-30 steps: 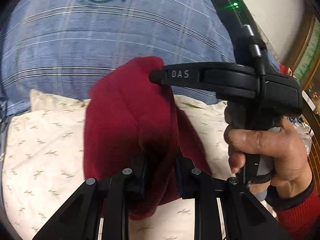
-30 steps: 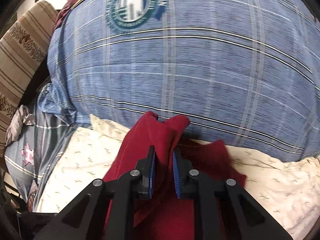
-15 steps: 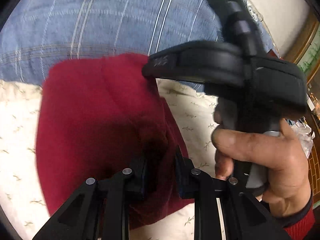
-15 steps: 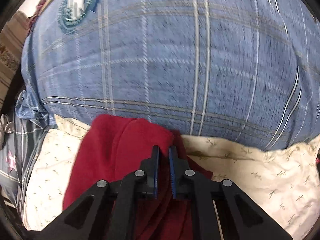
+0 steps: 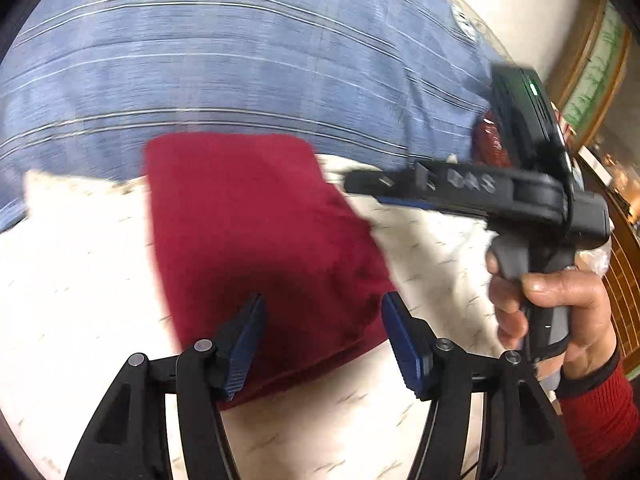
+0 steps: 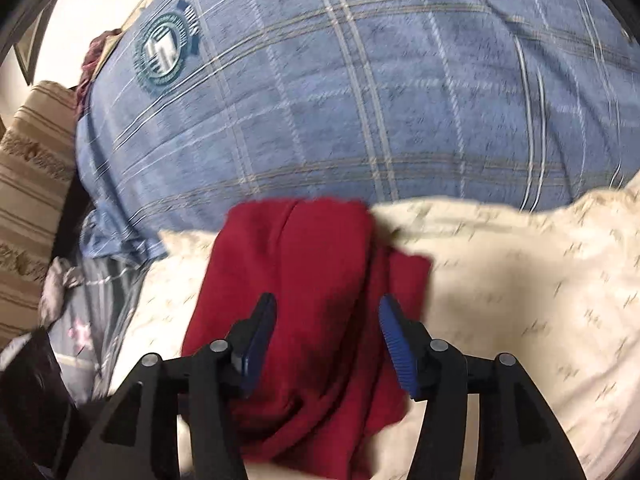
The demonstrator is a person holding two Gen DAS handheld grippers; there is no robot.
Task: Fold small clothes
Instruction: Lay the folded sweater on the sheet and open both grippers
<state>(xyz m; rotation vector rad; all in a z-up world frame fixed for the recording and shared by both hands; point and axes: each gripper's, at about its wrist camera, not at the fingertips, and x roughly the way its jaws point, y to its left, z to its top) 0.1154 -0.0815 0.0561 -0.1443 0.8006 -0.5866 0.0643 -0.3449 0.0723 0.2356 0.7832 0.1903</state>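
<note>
A dark red garment [image 5: 256,240] lies folded on a cream patterned sheet [image 5: 80,280]; it also shows in the right wrist view [image 6: 312,288]. My left gripper [image 5: 322,316] is open, its jaws spread over the garment's near edge with nothing between the pads. My right gripper [image 6: 327,316] is open too, above the garment's near part. In the left wrist view the right gripper [image 5: 384,188] sits off the garment's right edge, held by a hand in a red sleeve.
A big blue plaid pillow [image 6: 360,100] with a round crest rises right behind the garment. A striped beige cushion [image 6: 32,184] and crumpled grey cloth [image 6: 60,280] lie at the left. A wooden frame [image 5: 600,80] stands at the right.
Both grippers were shut on the red garment and holding it up; now both have opened and let go. The garment lies folded flat, and the right gripper has drawn back to the right.
</note>
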